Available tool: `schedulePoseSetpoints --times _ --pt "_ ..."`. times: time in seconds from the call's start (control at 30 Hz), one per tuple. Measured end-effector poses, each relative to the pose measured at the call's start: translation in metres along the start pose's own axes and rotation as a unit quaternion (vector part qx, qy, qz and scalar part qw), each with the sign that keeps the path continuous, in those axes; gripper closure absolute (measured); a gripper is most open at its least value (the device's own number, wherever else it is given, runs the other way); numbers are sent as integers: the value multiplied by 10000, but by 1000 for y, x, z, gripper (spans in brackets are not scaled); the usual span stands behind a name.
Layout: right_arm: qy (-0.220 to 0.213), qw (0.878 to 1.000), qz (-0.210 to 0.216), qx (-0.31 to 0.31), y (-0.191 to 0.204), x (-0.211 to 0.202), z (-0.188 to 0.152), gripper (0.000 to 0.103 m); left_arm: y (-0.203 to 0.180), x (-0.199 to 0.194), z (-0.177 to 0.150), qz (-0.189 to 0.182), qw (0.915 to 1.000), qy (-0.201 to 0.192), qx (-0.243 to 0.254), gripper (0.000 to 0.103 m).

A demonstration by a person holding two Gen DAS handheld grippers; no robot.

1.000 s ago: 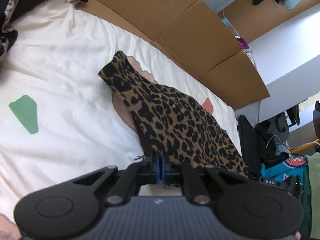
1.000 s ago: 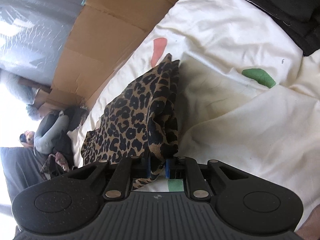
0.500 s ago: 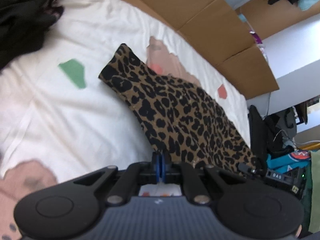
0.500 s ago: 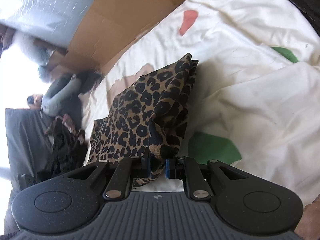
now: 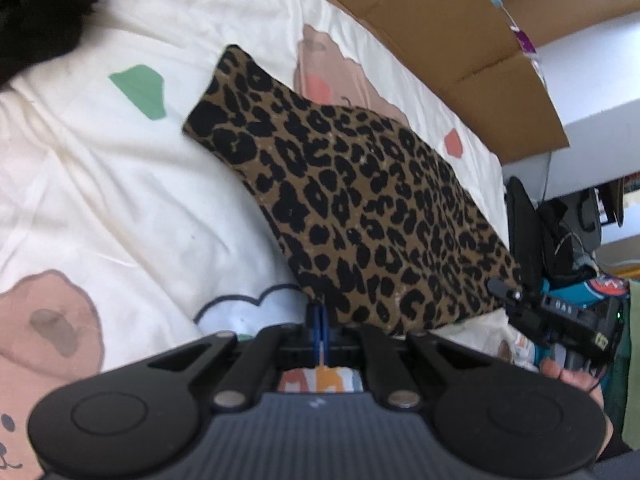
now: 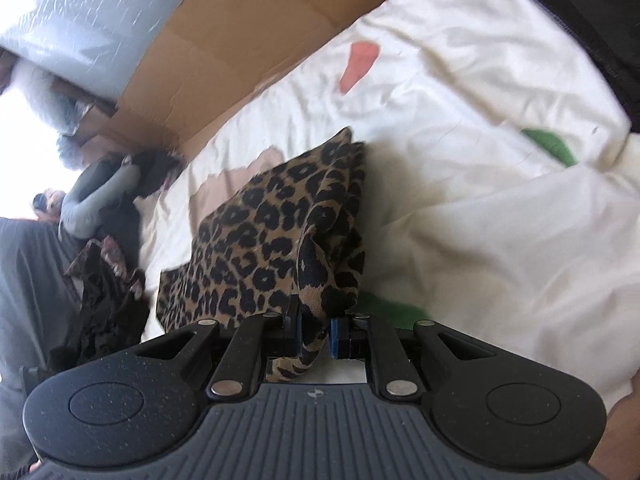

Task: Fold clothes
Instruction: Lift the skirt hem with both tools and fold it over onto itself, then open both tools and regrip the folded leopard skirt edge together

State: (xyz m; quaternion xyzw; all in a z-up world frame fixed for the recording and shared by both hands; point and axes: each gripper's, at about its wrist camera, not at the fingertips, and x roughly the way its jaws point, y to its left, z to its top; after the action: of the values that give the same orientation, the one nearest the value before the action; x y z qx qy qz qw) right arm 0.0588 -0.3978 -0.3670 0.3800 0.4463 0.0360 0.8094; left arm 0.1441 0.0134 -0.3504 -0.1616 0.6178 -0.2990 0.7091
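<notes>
White patterned bedding (image 5: 100, 184) lies beneath a folded leopard cloth (image 5: 360, 200). Left gripper (image 5: 319, 326) pinches one corner; right gripper (image 6: 314, 330) clenches another bunched corner.

The dark clothes pile (image 5: 36, 8) was cut off at the frame's corner, the cardboard (image 6: 208, 44) was blurred, and the leopard-print garment's (image 6: 276, 236) underside was hidden.

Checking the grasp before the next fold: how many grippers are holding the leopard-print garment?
2. The left gripper pinches one near corner of the leopard-print garment; the right gripper clamps a bunched fold at its other end.
</notes>
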Motion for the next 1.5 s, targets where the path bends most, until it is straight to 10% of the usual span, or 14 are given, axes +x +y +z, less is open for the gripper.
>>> schedulePoseSetpoints --times 1.0,1.3,1.5 --pt "-638 9933 -578 -777 -12 12 104 93 -11 28 -8 -552 9934 997 158 100" --pt "-748 9908 -671 -908 -10 20 133 93 4 11 8 -477 9961 743 1 82" --pt "-628 9914 -774 -852 -13 31 147 89 13 4 20 -451 9972 593 85 52"
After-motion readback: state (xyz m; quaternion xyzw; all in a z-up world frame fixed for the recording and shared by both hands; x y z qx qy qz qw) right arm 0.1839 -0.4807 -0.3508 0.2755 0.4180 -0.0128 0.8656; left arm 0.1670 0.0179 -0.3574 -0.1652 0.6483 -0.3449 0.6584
